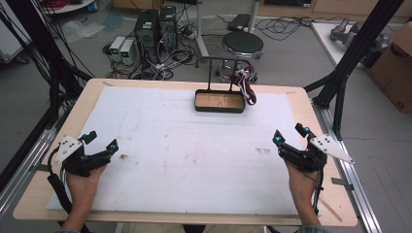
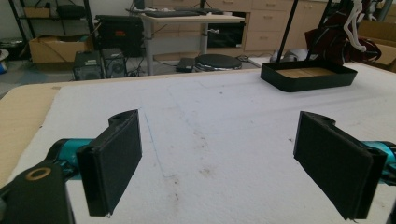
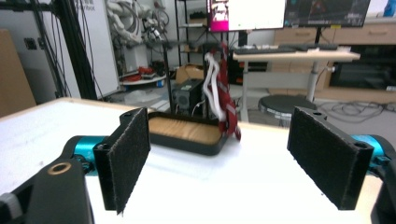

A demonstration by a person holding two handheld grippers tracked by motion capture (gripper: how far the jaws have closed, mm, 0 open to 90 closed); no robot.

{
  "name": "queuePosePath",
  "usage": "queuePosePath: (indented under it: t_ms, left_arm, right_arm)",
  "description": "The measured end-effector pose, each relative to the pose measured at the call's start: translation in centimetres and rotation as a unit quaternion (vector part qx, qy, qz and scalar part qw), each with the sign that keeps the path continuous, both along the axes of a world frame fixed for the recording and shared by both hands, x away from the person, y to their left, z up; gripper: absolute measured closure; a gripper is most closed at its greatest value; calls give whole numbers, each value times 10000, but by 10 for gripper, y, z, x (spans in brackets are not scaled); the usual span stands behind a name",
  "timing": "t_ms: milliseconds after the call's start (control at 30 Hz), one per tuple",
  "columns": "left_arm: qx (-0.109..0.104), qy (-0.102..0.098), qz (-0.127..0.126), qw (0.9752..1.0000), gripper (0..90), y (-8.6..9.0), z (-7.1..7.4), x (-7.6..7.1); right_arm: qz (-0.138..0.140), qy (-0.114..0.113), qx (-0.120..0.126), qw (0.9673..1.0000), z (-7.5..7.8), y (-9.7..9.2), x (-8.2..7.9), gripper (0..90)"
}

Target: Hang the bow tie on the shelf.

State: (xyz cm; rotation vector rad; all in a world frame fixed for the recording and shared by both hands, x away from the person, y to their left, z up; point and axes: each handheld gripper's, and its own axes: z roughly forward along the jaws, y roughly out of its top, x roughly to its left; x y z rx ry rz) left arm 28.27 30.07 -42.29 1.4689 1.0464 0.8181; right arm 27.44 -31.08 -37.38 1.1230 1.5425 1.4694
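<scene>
Resting: both hands low on the white mat (image 1: 194, 160), near its front corners.
Left gripper (image 1: 100, 141): jaws wide apart, nothing between them.
Right gripper (image 1: 290, 134): jaws wide apart, nothing between them.
Black tray (image 1: 219, 101): at the mat's far edge, well apart from both grippers.
Red-and-white cloth (image 1: 246, 85): hanging from the stand (image 1: 210, 73) at the tray's right end.

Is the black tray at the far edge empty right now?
Empty: the tray shows only its bare wooden floor; the red-and-white cloth hangs from the stand beside it.
</scene>
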Motion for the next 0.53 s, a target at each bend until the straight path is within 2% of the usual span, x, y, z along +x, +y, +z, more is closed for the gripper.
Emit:
queuePosePath:
  t_ms: [267,533]
  left_arm:
    - [17,8,-3,10000,155,0,0,0]
    - [51,47,20,10000,155,0,-1,1]
  right_arm:
    - [43,362,-28,9993,-32,6,-4,200]
    - [30,313,-35,9995,-33,8,-9,194]
